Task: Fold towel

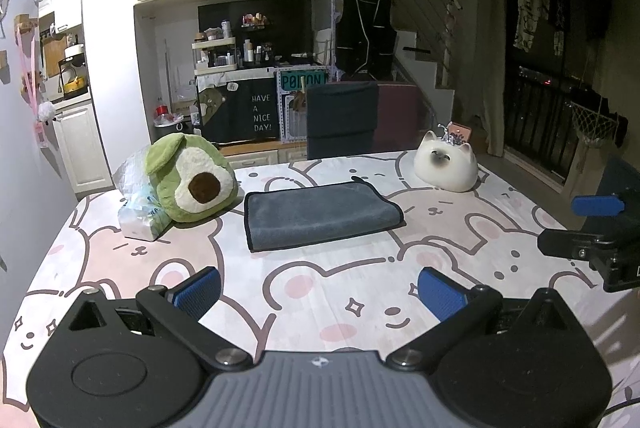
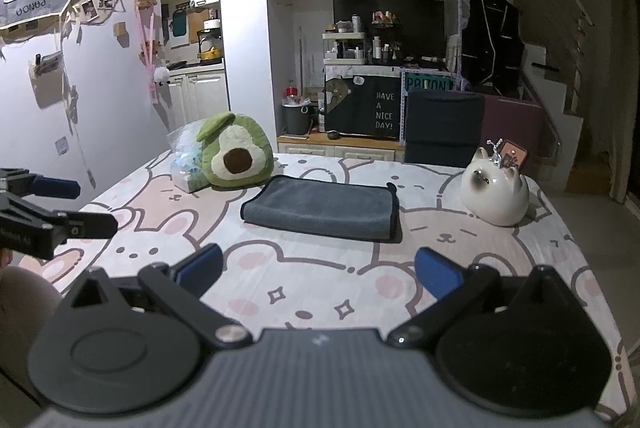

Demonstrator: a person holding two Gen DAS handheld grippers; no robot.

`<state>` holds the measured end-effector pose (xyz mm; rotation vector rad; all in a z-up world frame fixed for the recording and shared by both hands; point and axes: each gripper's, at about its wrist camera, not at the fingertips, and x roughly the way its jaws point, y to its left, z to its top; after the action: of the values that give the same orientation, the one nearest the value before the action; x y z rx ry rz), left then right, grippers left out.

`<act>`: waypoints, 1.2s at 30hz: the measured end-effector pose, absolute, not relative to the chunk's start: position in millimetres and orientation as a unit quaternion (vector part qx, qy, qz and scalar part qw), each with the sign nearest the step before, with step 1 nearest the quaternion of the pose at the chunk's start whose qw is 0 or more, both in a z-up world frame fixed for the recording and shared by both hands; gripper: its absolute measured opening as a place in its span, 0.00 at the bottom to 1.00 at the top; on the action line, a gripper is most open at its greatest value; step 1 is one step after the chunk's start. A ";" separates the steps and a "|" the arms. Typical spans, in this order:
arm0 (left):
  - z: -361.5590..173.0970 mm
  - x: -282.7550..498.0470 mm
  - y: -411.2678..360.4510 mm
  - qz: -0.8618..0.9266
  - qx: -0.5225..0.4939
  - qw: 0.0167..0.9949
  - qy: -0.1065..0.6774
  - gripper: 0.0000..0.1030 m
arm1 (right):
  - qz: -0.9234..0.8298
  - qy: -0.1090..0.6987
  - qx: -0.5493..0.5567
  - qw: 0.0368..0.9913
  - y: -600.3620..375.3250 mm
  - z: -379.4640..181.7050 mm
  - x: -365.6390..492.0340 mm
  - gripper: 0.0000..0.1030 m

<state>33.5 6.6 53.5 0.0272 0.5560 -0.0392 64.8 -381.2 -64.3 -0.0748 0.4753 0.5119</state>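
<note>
A grey towel (image 1: pixel 320 214) with a dark hem lies folded flat in the middle of the table; it also shows in the right wrist view (image 2: pixel 324 210). My left gripper (image 1: pixel 318 294) is open and empty, held above the table short of the towel's near edge. My right gripper (image 2: pixel 318 270) is open and empty too, likewise short of the towel. The right gripper shows at the right edge of the left wrist view (image 1: pixel 576 224), and the left gripper at the left edge of the right wrist view (image 2: pixel 88 206).
The table (image 1: pixel 340 292) has a pink bunny-print cloth. A green avocado plush (image 1: pixel 188 180) and a plastic packet (image 1: pixel 138 216) lie left of the towel. A white ceramic cat (image 1: pixel 446 164) stands to its right. A dark chair (image 1: pixel 342 118) stands behind the table.
</note>
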 end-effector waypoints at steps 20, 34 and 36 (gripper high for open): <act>53.4 32.5 9.5 -0.022 0.013 0.962 0.274 1.00 | 0.252 0.234 -0.040 0.938 -380.3 -64.6 63.6 1.00; 53.4 32.2 10.3 -0.022 0.013 0.962 0.273 1.00 | 0.253 0.233 -0.039 0.938 -380.8 -64.7 62.9 1.00; 53.3 32.1 9.8 -0.022 0.013 0.962 0.273 1.00 | 0.253 0.233 -0.039 0.938 -380.8 -64.7 62.8 1.00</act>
<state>32.1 9.8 53.3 0.0265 0.5531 -0.0438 62.8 -380.8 -64.7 -0.0794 0.4762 0.5157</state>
